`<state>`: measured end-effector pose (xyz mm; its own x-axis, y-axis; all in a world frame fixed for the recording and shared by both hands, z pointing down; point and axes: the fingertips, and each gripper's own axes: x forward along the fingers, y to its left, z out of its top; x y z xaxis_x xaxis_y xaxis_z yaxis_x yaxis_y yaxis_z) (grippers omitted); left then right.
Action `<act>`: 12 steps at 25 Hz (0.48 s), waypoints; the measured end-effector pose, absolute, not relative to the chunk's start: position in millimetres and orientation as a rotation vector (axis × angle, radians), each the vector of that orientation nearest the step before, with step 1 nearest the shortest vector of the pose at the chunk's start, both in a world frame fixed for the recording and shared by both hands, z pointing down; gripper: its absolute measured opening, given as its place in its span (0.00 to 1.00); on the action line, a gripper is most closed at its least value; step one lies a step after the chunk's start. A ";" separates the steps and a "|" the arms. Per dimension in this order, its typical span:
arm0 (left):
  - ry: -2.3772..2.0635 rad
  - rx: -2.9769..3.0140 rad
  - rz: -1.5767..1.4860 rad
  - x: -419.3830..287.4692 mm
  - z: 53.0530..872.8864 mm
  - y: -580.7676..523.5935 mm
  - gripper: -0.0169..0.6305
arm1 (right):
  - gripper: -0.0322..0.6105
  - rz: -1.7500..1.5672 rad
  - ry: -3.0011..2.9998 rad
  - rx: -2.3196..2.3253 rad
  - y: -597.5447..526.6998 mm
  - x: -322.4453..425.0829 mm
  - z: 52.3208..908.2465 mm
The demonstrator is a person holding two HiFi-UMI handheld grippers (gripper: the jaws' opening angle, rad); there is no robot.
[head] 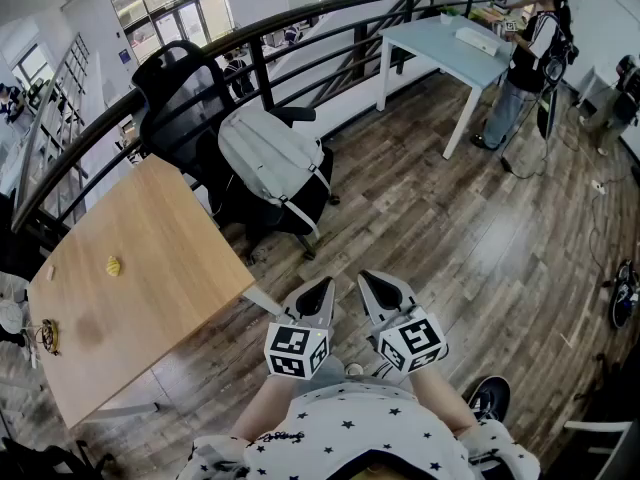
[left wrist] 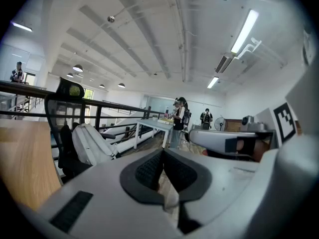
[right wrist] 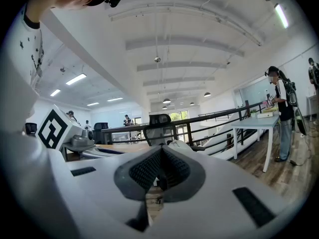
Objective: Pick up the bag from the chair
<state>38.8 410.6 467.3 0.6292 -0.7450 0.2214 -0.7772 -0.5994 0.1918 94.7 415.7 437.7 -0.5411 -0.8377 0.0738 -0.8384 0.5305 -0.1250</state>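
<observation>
A light grey backpack [head: 272, 160] leans on the seat of a black office chair [head: 180, 98] by the railing. The left gripper view shows the backpack [left wrist: 90, 144] at the left, some way off. In the right gripper view only the chair's headrest [right wrist: 159, 119] and a bit of the bag rise above the jaws. My left gripper [head: 318, 296] and right gripper [head: 378, 290] are held side by side close to my body, well short of the chair. Both are shut with nothing between their pads.
A wooden table [head: 130, 288] with a small yellow object [head: 113, 265] stands to the left of the chair. A dark railing [head: 300, 23] curves behind it. A person [head: 525, 58] stands at a white table [head: 445, 43] at the far right. Wood floor lies between me and the chair.
</observation>
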 end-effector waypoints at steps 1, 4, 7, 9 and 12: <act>-1.231 2.582 0.161 41.1 466.4 413.1 0.05 | 0.04 0.218 -2.738 1.509 420.4 97.7 435.2; -1.221 2.573 0.133 46.1 462.5 422.0 0.05 | 0.04 0.197 -2.729 1.509 434.2 101.7 429.5; -1.237 2.566 0.107 43.4 457.1 429.9 0.05 | 0.04 0.173 -2.746 1.489 445.0 96.8 424.5; -1.255 2.560 0.092 40.8 454.6 430.8 0.05 | 0.04 0.145 -2.757 1.490 447.4 95.3 419.2; -1.259 2.566 0.075 42.1 451.5 434.6 0.05 | 0.04 0.138 -2.767 1.485 450.2 98.0 417.8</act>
